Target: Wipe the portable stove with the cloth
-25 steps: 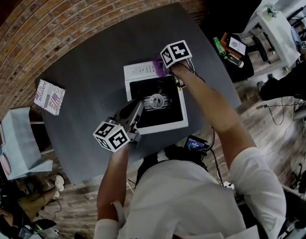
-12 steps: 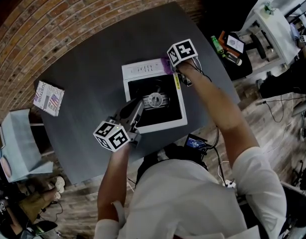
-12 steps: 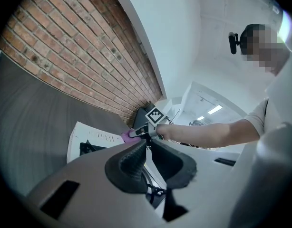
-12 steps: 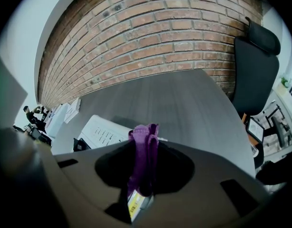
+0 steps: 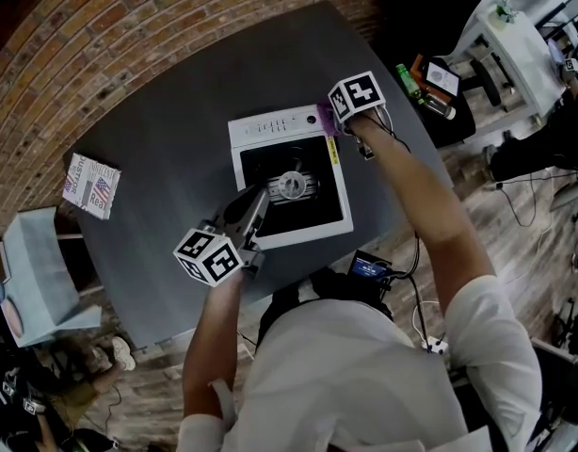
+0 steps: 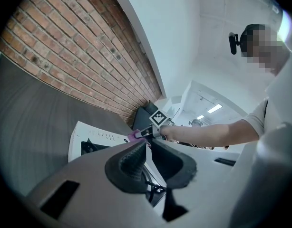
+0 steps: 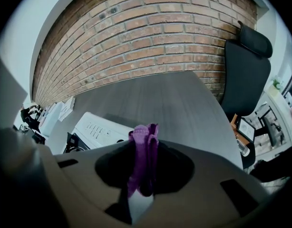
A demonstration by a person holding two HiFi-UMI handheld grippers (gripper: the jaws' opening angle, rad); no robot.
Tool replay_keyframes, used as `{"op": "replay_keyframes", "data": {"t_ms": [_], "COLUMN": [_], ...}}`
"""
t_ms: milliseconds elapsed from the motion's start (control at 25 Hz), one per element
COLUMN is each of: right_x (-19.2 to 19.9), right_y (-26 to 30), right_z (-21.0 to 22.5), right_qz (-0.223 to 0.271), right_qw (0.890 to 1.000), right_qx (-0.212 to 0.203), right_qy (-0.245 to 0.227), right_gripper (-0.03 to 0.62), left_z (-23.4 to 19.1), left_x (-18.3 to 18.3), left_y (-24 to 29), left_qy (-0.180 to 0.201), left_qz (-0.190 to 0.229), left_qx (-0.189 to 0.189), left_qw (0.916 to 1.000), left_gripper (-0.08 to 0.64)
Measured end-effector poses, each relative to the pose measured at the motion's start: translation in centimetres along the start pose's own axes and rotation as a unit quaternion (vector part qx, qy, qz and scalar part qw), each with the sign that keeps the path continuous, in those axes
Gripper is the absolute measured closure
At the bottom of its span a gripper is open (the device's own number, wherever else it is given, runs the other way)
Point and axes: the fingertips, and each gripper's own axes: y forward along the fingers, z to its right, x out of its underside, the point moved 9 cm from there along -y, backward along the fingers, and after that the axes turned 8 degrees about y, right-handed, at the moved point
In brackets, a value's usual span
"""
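Cloth (image 7: pixel 144 144) of purple fabric, folded upright, is pinched between the jaws of my right gripper (image 7: pixel 143 161). From the head view I see it pressed at the far right corner of the white portable stove (image 5: pixel 270 125) with its black cooktop, on the dark grey table (image 5: pixel 167 130). My left gripper (image 5: pixel 258 201) hangs over the stove's near left part, jaws drawn almost together with nothing between them. Whether it touches the cooktop, I cannot tell.
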Motion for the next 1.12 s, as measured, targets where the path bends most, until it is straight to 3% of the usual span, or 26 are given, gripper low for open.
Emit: {"op": "replay_keyframes", "data": {"t_ms": [360,600,880,1120], "right_x": [0.8,-0.2,-1.3,-2.1], "right_y": [-1.7,-2.7,-2.9,-2.4], "right_z": [3.2,2.1,-0.2,-2.2], "right_qz": [0.007,0.032,0.045,0.054], "right_qw": [0.999,0.999,0.993,0.991], "right_qx": [0.029,-0.007,-0.041,-0.065], "right_qy": [-0.018,-0.041,-0.099,-0.103], "right_gripper": [0.492,0.492,0.492,0.492], "left_z": [1.2,2.4,3.4,3.2], "left_x": [0.5,1.1,1.6,2.1], "left_y": [2.0,2.7,2.4,1.1], "left_qy": [0.002,0.002,0.006,-0.001], "left_qz": [0.001,0.0,0.005,0.009], "left_qx": [0.002,-0.013,-0.036,-0.057], "left_qw": [1.0,0.9999,0.9993,0.9983], "left_gripper": [0.517,0.517,0.517,0.517]}}
